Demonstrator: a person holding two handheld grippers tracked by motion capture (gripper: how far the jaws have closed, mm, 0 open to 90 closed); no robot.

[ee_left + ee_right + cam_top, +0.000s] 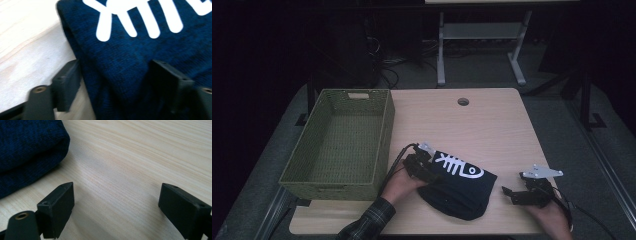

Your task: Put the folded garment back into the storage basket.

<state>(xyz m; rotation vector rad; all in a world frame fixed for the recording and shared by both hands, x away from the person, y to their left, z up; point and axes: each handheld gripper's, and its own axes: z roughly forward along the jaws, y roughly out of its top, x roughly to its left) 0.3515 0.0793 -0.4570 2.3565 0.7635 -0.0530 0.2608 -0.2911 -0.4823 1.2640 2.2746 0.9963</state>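
Two left fingers [66,87] straddle the folded edge of one dark blue cloth [462,187], spread and not yet pressing. Right gripper [512,195] rests released on bare tabletop [492,125], just beside the cloth. Risk: pinching only the top layer would let the fold fall open. One green basket [337,145] stands left, empty.

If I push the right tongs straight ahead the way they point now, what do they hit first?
Probably bare table: the right tongs stand open over wood. The folded navy cloth lies off to one side of their line, though depth is hard to judge.
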